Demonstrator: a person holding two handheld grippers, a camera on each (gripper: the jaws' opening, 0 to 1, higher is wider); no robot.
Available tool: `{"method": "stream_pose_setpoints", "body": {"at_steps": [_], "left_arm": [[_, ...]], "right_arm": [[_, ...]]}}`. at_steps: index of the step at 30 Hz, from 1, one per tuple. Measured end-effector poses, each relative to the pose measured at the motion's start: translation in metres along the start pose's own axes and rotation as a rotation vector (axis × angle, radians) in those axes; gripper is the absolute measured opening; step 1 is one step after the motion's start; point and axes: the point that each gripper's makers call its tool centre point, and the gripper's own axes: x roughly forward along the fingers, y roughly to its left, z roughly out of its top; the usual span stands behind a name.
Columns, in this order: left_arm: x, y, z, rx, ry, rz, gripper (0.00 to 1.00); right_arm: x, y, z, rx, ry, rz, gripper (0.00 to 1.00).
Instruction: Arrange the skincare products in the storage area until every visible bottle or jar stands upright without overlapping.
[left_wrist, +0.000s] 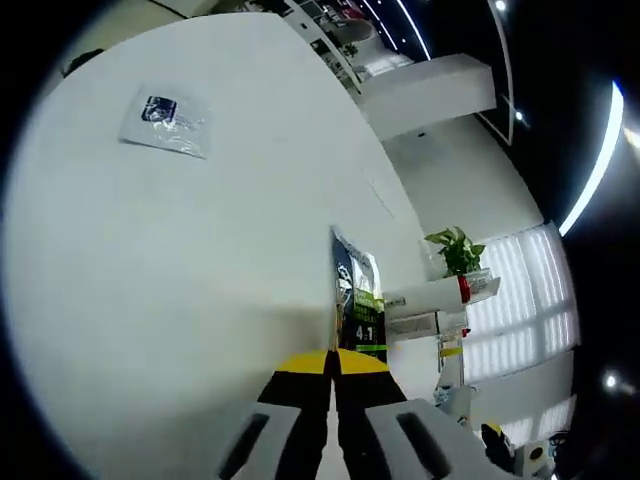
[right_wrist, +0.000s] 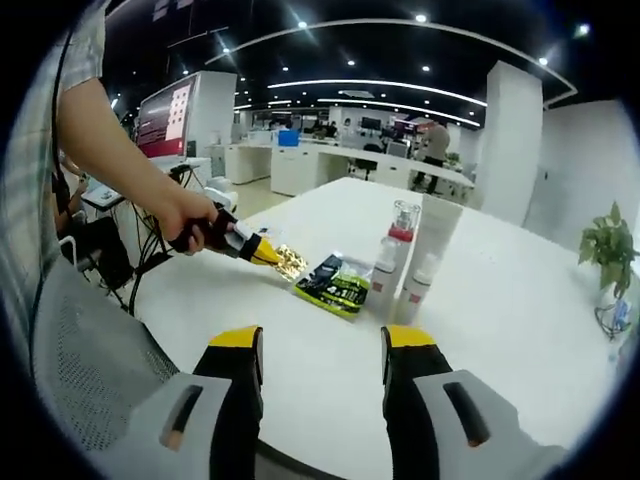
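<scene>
So, left gripper (right_wrist: 268, 254): jaws shut, tips on the sachet (right_wrist: 334, 284) near the table (right_wrist: 500, 300) edge.
Right gripper (right_wrist: 322, 350): jaws apart, holding nothing, bottles (right_wrist: 400, 262) straight ahead.

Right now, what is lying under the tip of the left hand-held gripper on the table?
In the right gripper view, the left hand-held gripper has its yellow tip over a gold foil sachet, beside a green-black packet. The tip covers the sachet's near edge.

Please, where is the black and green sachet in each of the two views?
Left gripper view: black and green sachet seen edge-on just above the shut left hand-held gripper.
Right gripper view: it lies flat at centre, left of the white bottles.
Shared landmark: the potted plant.
</scene>
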Motion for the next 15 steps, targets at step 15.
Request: {"method": "stream_pose_setpoints", "body": {"at_steps": [15], "left_arm": [[0.003, 0.018, -0.009, 0.067, 0.044, 0.142, 0.04]], "right_arm": [[0.000, 0.002, -0.001, -0.026, 0.002, -0.001, 0.45]]}}
